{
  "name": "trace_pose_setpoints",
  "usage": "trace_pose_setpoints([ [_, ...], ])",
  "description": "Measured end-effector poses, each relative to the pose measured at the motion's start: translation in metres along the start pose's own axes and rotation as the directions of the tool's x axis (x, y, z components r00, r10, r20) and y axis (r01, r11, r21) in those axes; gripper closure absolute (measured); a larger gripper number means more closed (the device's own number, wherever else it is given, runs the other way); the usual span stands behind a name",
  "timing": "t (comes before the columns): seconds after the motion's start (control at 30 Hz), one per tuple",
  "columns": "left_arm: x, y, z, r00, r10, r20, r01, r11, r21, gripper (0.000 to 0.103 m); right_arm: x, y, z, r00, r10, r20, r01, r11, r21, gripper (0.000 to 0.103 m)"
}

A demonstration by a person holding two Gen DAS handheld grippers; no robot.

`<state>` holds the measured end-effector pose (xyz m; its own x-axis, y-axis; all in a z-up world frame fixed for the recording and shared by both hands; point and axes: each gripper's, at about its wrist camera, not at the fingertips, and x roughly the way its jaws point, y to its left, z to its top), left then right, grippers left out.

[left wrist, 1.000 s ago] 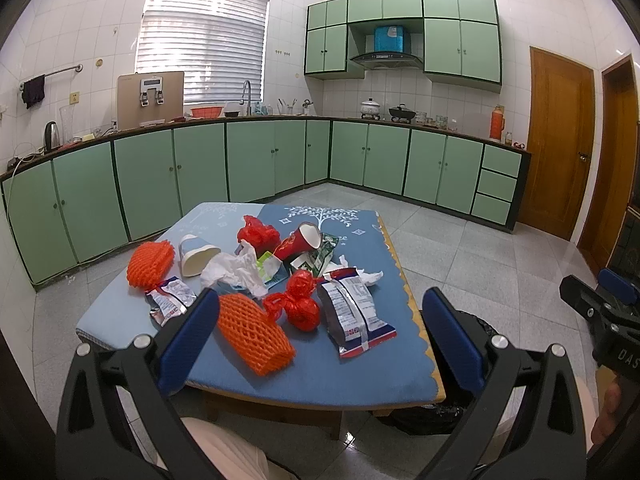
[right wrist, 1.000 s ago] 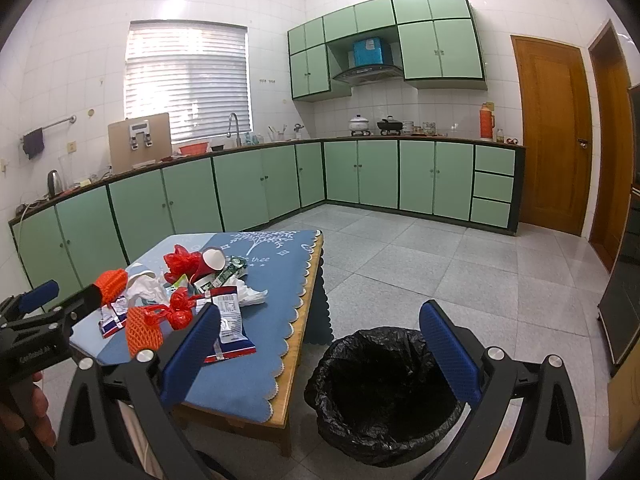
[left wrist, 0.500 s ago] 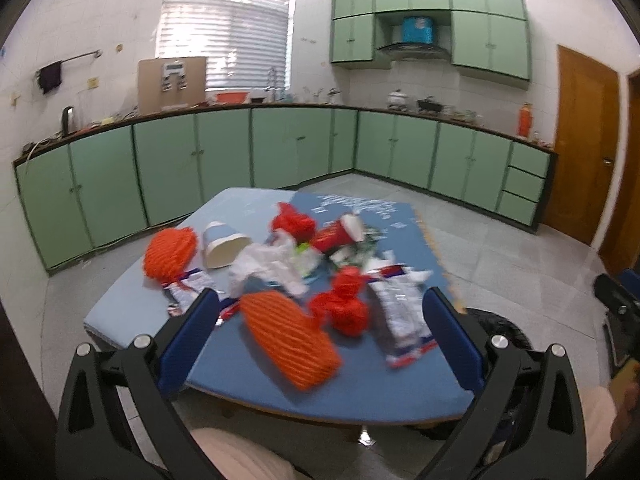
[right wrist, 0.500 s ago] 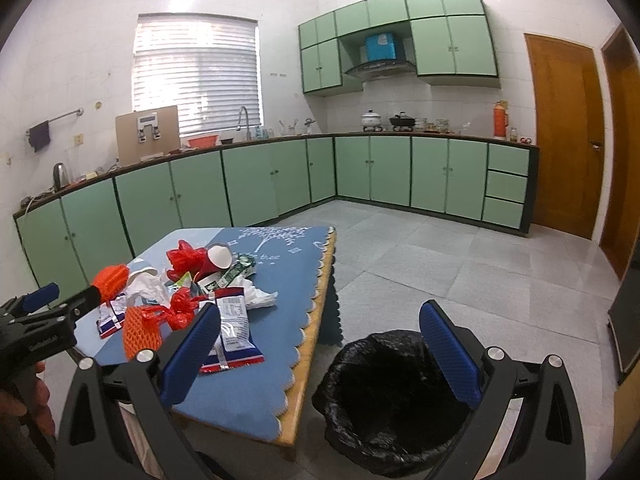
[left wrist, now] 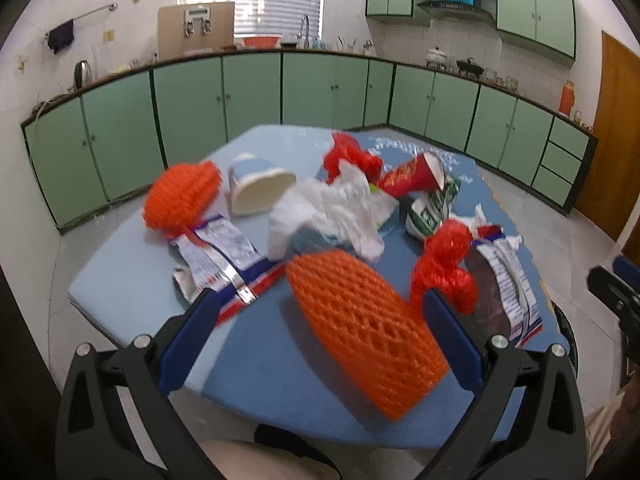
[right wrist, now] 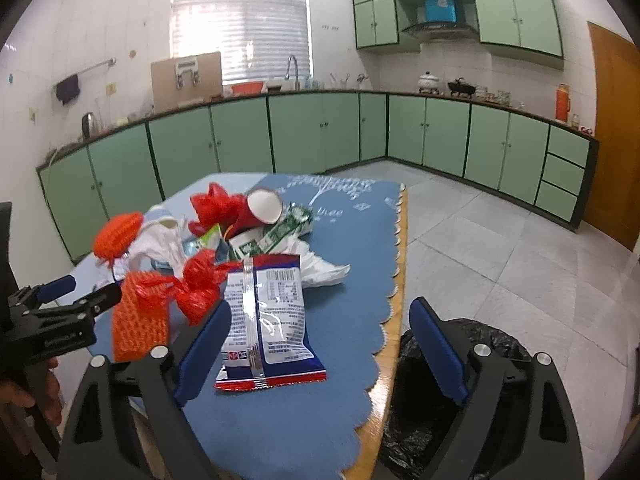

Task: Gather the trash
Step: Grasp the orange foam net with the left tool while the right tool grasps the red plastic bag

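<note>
**Both grippers over the trash pile, nothing held**

Your left gripper (left wrist: 320, 328) has its jaws wide. The big orange foam net (left wrist: 360, 332) lies on the worktop (left wrist: 132, 276) between the blue fingers (left wrist: 188, 340), closer to the right one; the frame is too blurred to show contact. No grip.

Trash on the blue worktop, left to right in the left wrist view:
- small orange foam net (left wrist: 182, 194) at the far left
- blue-and-white paper cup (left wrist: 256, 190) on its side, just beside that net
- silver-edged wrapper (left wrist: 216, 256) in front of them
- crumpled white tissue (left wrist: 332, 212) mid-pile
- red plastic bag (left wrist: 350, 156) behind it, red paper cup (left wrist: 412, 172) tipped over next to it
- green-and-white wrapper (left wrist: 432, 208)
- knotted red bag (left wrist: 444, 264) touching the big net's right side
- blue-and-white snack packet (right wrist: 266, 316) at the right, flat, print up

Your right gripper (right wrist: 320, 344) has its jaws wide and closing. The snack packet's near end lies between them, up against the left finger; pads aren't pressing on it.

Black-lined trash bin (right wrist: 488, 344) sits on the floor just off the worktop's right edge, behind your right finger.
</note>
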<state>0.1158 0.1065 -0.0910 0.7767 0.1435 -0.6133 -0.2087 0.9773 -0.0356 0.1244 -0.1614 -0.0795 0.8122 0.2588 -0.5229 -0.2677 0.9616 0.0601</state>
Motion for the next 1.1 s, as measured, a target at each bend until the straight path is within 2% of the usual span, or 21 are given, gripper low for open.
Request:
trace_pose_setpoints([
  [0.17,0.018,-0.007,-0.014,0.998,-0.034,-0.052,0.034,0.999,0.0,0.008,0.015,-0.007,-0.007,0.999,-0.005,-0.037,0.006,1.0,0.015,0.015],
  [0.23,0.022,-0.009,-0.017,0.996,-0.052,-0.066,0.052,0.999,-0.006,0.018,0.02,-0.009,-0.01,0.999,-0.007,-0.054,0.008,1.0,0.019,0.015],
  [0.27,0.024,-0.01,-0.019,0.995,-0.067,-0.077,0.067,0.998,-0.01,0.028,0.023,-0.009,-0.011,0.998,-0.008,-0.058,0.009,1.0,0.018,0.015],
  [0.33,0.028,-0.012,-0.022,0.991,-0.098,-0.094,0.097,0.995,-0.02,0.037,0.025,-0.009,-0.013,0.998,-0.01,-0.067,0.011,1.0,0.014,0.015],
  [0.4,0.029,-0.014,-0.026,0.988,-0.119,-0.1,0.117,0.993,-0.026,0.055,0.027,-0.008,-0.014,0.997,-0.013,-0.071,0.013,1.0,0.006,0.015],
  [0.43,0.029,-0.015,-0.027,0.987,-0.126,-0.1,0.124,0.992,-0.028,0.059,0.028,-0.008,-0.014,0.997,-0.014,-0.07,0.014,1.0,0.002,0.015],
  [0.5,0.027,-0.016,-0.029,0.986,-0.143,-0.087,0.14,0.99,-0.032,0.076,0.03,-0.007,-0.014,0.998,-0.007,-0.07,0.007,1.0,-0.002,0.015],
  [0.6,0.023,-0.012,-0.026,0.987,-0.148,-0.063,0.145,0.988,-0.048,0.089,0.033,-0.003,-0.014,0.997,0.009,-0.074,-0.01,1.0,-0.013,0.018],
  [0.73,0.007,-0.003,-0.02,0.994,-0.105,-0.002,0.104,0.993,-0.06,0.091,0.038,0.005,-0.014,0.996,0.045,-0.083,-0.046,0.999,-0.007,0.022],
  [0.87,-0.01,0.009,-0.012,0.997,-0.03,0.078,0.035,0.998,-0.057,0.092,0.039,0.026,-0.009,0.993,0.101,-0.066,-0.103,0.994,-0.03,0.027],
  [1.1,-0.01,0.028,-0.009,0.996,0.0,0.094,0.006,0.998,-0.062,0.092,0.052,0.069,-0.002,0.981,0.189,-0.054,-0.193,0.977,-0.09,0.043],
])
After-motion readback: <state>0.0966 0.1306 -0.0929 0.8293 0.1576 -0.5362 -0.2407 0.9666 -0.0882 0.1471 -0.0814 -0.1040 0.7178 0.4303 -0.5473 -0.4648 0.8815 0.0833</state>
